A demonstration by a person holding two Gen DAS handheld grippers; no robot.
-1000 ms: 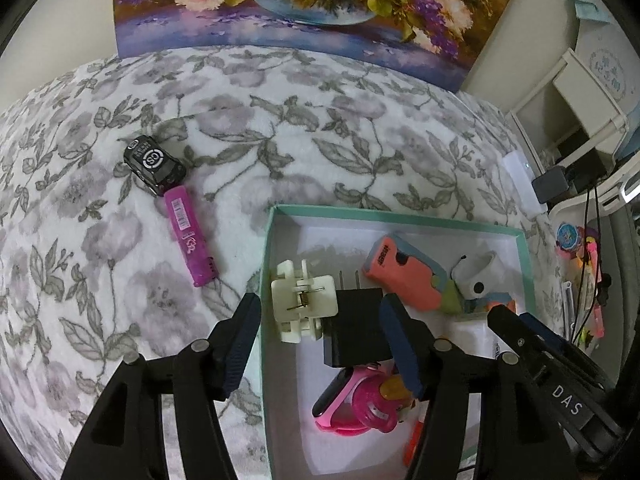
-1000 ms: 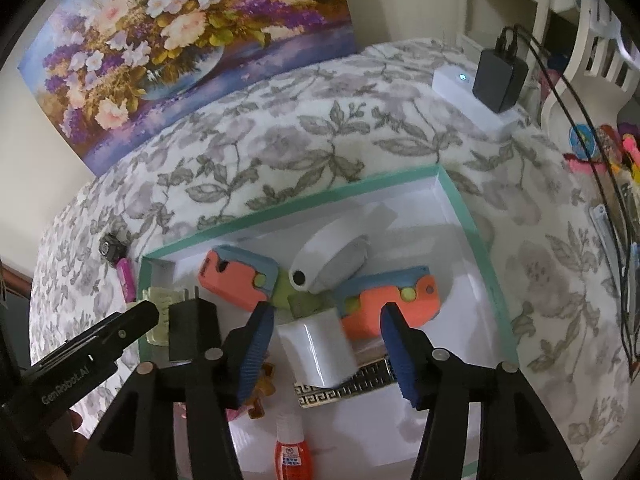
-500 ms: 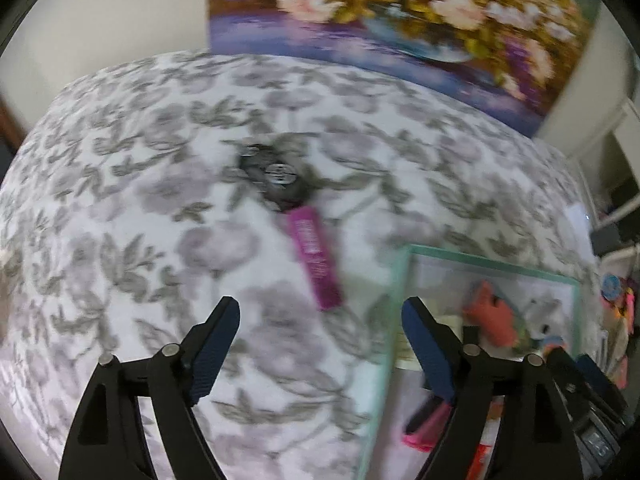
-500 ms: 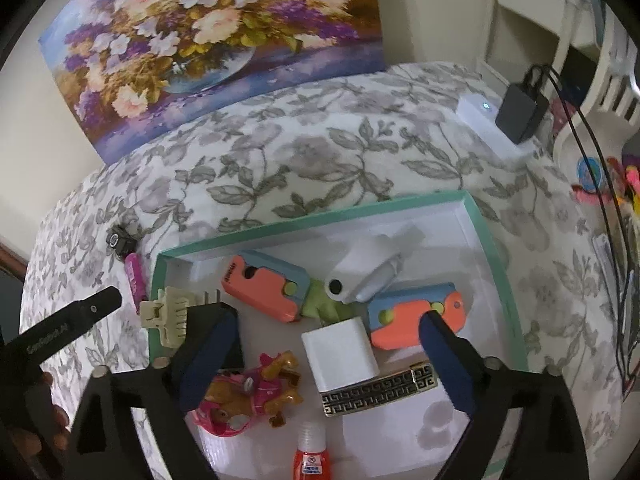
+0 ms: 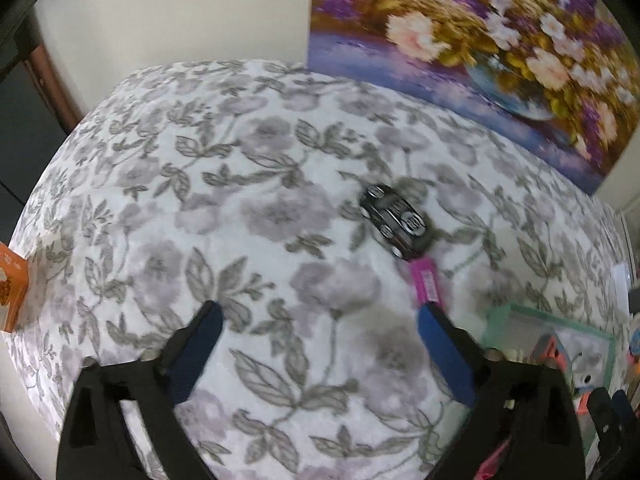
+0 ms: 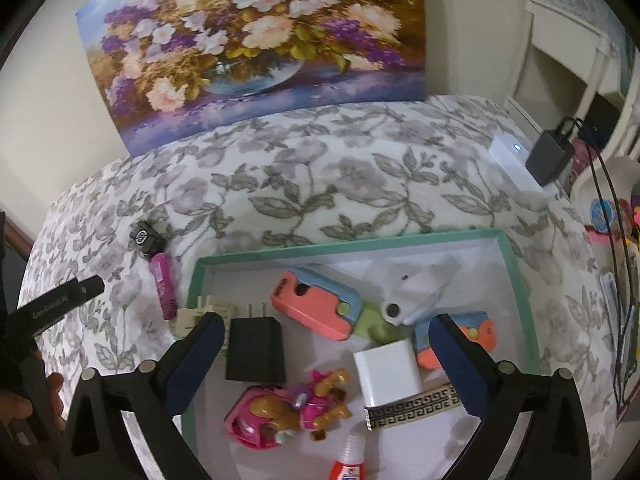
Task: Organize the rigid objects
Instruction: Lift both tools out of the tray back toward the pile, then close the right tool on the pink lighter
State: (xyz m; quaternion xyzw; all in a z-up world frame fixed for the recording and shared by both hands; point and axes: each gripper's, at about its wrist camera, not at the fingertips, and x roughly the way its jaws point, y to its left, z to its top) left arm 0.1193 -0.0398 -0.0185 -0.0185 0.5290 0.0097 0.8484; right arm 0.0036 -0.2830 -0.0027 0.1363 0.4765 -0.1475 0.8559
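Left claw (image 5: 316, 344) swung off the box (image 6: 516, 280) since a second ago, now over the desk (image 5: 200, 200), jaws wide apart, empty.
Toy car (image 5: 394, 220) and pink lighter (image 5: 426, 282) sit right of centre, end to end, apparently touching. Lighter's long axis runs up-left to down-right; probably light, stiff, slick plastic, so pinch across its narrow sides mid-length. Right claw (image 6: 326, 354) hangs spread over the box, holding nothing.

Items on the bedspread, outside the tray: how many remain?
2: a black toy car and, just below it, a pink lighter, both left of the green tray. Others may lie out of view.
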